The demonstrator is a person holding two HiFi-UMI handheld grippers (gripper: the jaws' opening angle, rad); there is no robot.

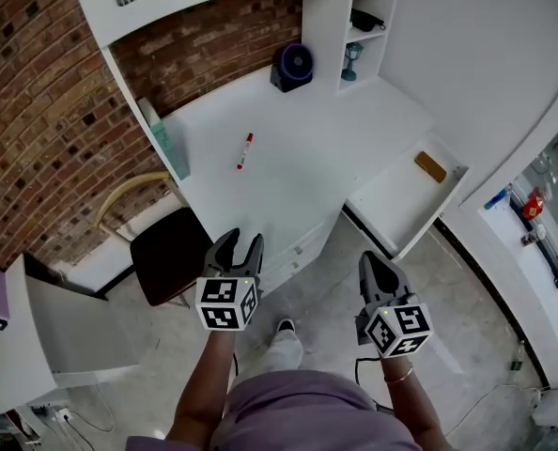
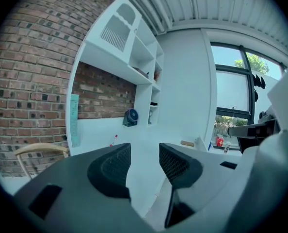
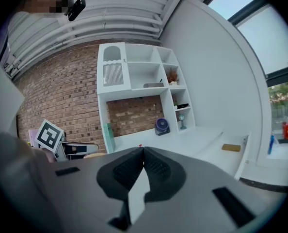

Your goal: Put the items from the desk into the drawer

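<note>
You stood in a home study room. It had a white desk [image 1: 298, 167] with shelves [image 1: 373, 38], a brick wall [image 1: 25, 111], a chair [image 1: 171, 252] and a small fan [image 1: 293, 64].

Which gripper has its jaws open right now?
The left gripper: its jaws stand apart with nothing between them. The right gripper has its jaws pressed together, and it holds nothing either.

Smooth matt white desk [image 1: 302, 172], rough red brick wall [image 1: 35, 101], pale wooden chair back [image 1: 119, 197], smooth dark chair seat [image 1: 171, 252].
</note>
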